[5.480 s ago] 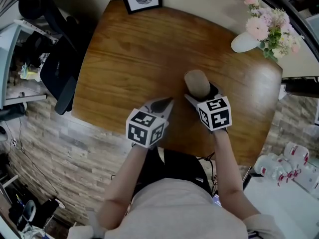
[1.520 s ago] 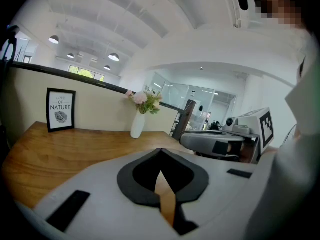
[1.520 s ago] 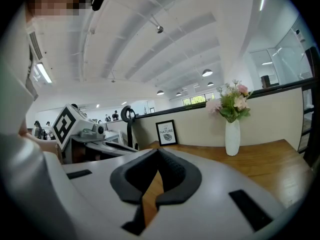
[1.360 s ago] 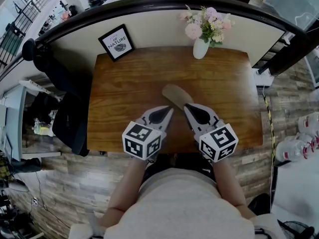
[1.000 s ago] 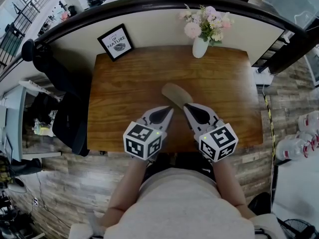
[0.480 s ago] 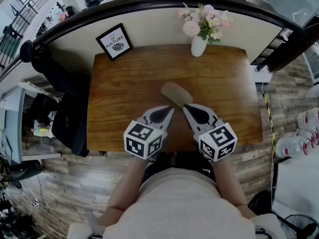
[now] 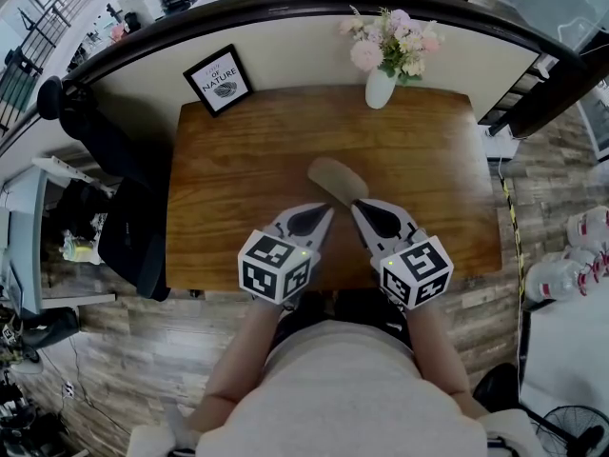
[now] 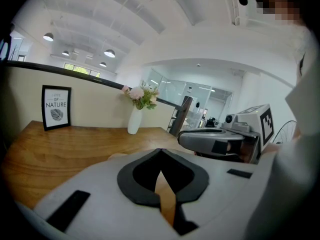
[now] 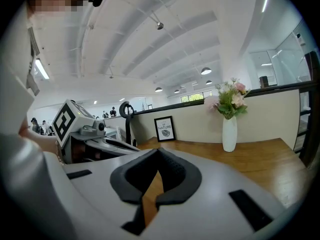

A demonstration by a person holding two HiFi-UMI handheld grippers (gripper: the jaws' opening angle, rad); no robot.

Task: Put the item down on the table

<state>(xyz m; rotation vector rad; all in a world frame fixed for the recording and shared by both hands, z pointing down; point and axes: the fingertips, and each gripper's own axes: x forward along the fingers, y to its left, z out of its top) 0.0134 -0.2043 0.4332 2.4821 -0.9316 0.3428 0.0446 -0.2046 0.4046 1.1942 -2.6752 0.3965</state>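
The item (image 7: 333, 178) is a tan oblong thing lying flat on the wooden table (image 7: 238, 160), near its middle. My right gripper (image 7: 360, 208) is shut and empty. Its tip is right at the item's near end, and I cannot tell whether they touch. My left gripper (image 7: 320, 211) is also shut and empty, a little left of the item and apart from it. The left gripper view shows its jaw tips (image 8: 160, 151) pressed together with only table wood behind. In the right gripper view the tips (image 9: 158, 152) likewise meet.
A framed print (image 7: 219, 77) leans at the table's back left, and a white vase of flowers (image 7: 380, 89) stands at the back middle. Behind them runs a curved ledge with a dark rail (image 7: 285, 8). A black chair (image 7: 133, 236) stands left of the table.
Several seconds ago the right gripper's jaws were around the tan item, which stood more upright; now it lies free beyond the shut jaws. Over the last second nothing has moved.
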